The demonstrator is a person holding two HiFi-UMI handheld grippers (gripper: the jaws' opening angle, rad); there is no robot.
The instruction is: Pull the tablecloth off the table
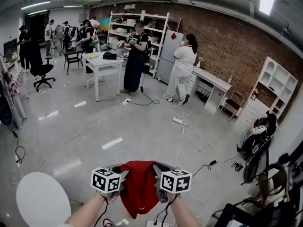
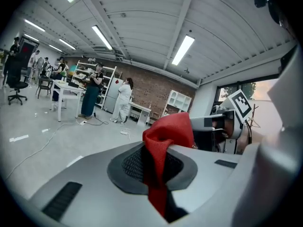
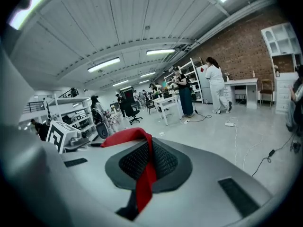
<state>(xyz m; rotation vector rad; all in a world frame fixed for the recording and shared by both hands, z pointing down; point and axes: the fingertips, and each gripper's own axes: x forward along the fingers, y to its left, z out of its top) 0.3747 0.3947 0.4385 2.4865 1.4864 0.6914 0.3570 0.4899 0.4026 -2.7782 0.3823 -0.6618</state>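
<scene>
Your left claw (image 1: 122,173) is pressed together on one upper corner of the red tablecloth (image 1: 139,190). Your right claw (image 1: 156,173) is pinching the other upper corner.

In the left gripper view, a fold of the red fabric runs down through the seam of the closed jaws. A bunched peak stands above the dark ribbed pads (image 2: 132,167). The right gripper view shows much the same: a narrow red strip is clamped between its pads (image 3: 163,162), and the rest drapes off to the left.

Between your two claws the cloth hangs as a loose, drooping panel in front of you, over the grey floor (image 1: 142,131). It is off the round white surface (image 1: 42,200) at your lower left and apart from it. That is probably the table it came from, though you only see part of its top. The marker cube (image 1: 105,179) on the left claw and its twin on the right sit just outside the cloth. Your forearms (image 1: 87,213) come up from the bottom edge beneath them.

Farther off, cables (image 1: 182,141) trail across the floor past a white power strip (image 1: 178,120). A person in a dark apron (image 1: 135,56) stands beside a white rectangular surface (image 1: 102,63) carrying a few items. A person in white (image 1: 183,65) faces the brick wall (image 1: 227,37). A black office chair (image 1: 41,72) stands at the far left.
</scene>
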